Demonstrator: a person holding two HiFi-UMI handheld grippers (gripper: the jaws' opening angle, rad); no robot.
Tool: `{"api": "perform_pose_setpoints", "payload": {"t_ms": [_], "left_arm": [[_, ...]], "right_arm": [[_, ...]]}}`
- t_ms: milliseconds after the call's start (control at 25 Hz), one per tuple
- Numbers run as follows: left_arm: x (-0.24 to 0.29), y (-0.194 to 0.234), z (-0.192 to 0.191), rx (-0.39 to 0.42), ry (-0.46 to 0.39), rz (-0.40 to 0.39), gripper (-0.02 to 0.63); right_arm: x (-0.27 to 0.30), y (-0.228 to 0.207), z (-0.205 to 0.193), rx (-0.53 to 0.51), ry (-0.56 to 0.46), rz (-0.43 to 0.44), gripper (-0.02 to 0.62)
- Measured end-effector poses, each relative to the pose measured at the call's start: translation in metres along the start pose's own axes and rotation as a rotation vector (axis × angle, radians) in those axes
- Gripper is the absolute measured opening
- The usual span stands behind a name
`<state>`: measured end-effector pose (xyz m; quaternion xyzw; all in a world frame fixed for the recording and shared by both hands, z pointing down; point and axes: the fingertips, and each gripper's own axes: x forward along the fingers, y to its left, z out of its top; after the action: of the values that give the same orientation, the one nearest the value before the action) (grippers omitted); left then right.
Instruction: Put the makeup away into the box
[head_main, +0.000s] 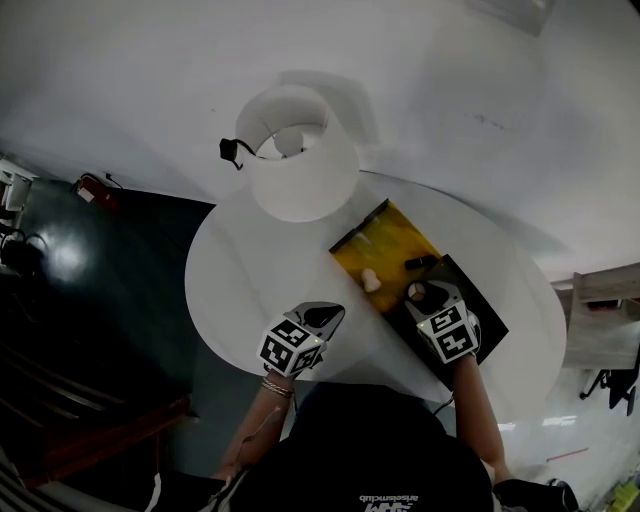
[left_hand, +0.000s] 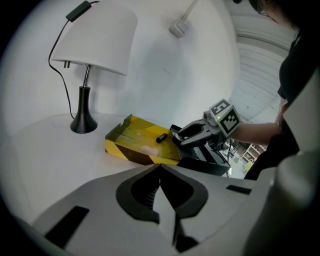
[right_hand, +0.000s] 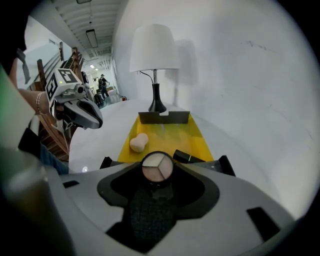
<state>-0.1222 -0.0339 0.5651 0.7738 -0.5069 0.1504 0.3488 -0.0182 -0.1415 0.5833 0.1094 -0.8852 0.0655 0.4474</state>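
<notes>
The right tool (head_main: 425, 297) was clamped across the rim of a small round compact (right_hand: 157, 166), probably light, rigid and crack-prone, held over the yellow box's (right_hand: 167, 134) near end by the worktop's (head_main: 240, 290) near right edge, while the left tool (left_hand: 161, 187) hovered with jaws together, empty.

Two grippers were counted: the left gripper (head_main: 325, 318) and the right gripper (head_main: 424, 293). One round white table (head_main: 240, 290) carried one table lamp (head_main: 300, 165) on its far side. There was one yellow box (head_main: 385, 235) with one black lid (head_main: 488, 318). Makeup items totalled three: one beige sponge (head_main: 371, 281), one black tube (head_main: 420, 262) and one round three-shade compact (right_hand: 157, 167).
</notes>
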Motion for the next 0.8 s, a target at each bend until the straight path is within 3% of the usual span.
{"api": "perform_pose_setpoints", "payload": {"t_ms": [200,800], "left_arm": [[0.000,0.018,-0.007,-0.006,0.018,-0.012,0.018],[0.000,0.062,-0.016,-0.035,0.037,-0.010,0.018]], "right_arm": [[0.017,-0.011,0.025,-0.005,-0.035,-0.021,0.227],[0.074,-0.017,0.078,-0.068,0.013,-0.007,0.227]]}}
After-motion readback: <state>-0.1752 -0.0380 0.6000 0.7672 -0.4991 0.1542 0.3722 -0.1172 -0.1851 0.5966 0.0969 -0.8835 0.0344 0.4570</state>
